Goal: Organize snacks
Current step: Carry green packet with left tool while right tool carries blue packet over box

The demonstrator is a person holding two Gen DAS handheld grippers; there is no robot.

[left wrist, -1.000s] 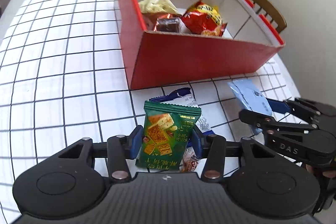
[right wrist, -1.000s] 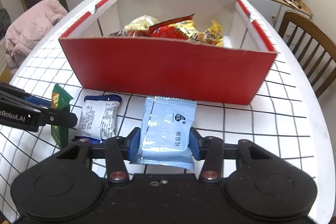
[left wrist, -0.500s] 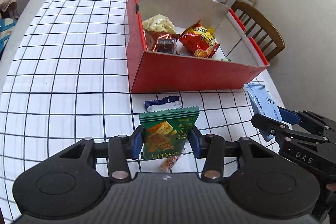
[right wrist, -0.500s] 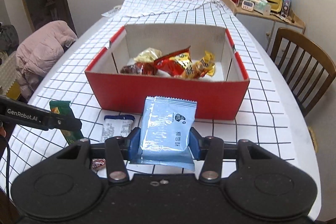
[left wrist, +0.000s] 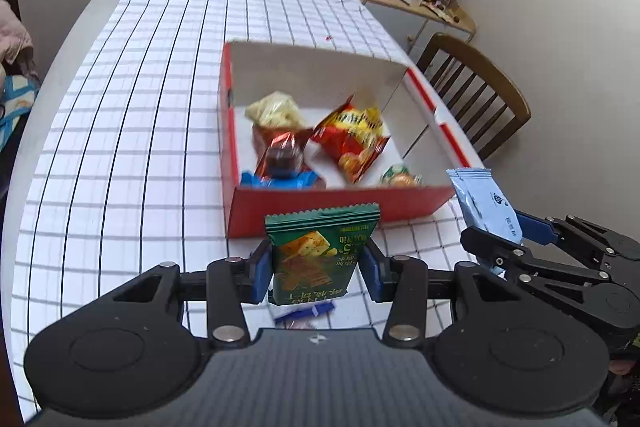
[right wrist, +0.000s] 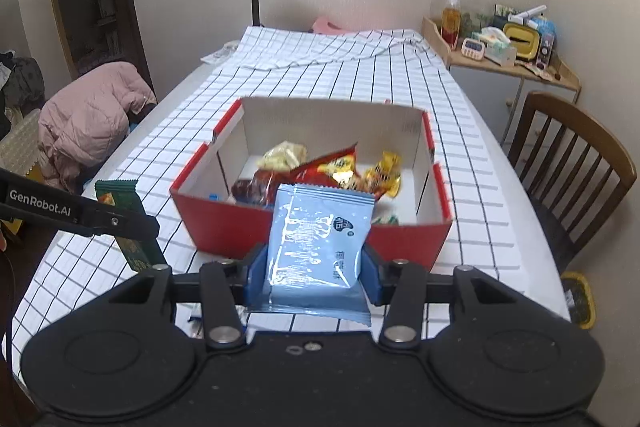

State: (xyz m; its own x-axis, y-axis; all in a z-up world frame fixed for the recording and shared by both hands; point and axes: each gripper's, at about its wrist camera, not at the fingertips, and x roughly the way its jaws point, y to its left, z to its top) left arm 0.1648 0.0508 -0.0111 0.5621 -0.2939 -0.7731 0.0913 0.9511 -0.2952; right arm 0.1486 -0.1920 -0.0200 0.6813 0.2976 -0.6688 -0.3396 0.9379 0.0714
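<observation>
Up they go! Both packets are off the table now, where a second ago they sat low over the checked tablecloth (left wrist: 120, 155), and the view has opened onto the whole red box (right wrist: 312, 235) ahead of your grippers. That box, just beyond both sets of fingers, already holds a red chip bag (left wrist: 352, 139), a pale yellow bag (left wrist: 274, 111) and a dark foil sweet (left wrist: 282, 157). Your right gripper (right wrist: 314, 269) is clamped on the light blue packet (right wrist: 318, 243), upright between the blue pads, near the box's front wall. Your left gripper (left wrist: 316, 275) pinches the green cracker packet (left wrist: 320, 255) the same way, lifted clear and just short of that wall. Below the left fingers, a small blue-and-white wrapper (left wrist: 304, 311) lies behind on the cloth. My read: the lift is done, so next carry both forward over the rim and let go inside; that leftover wrapper looks like a later trip.
</observation>
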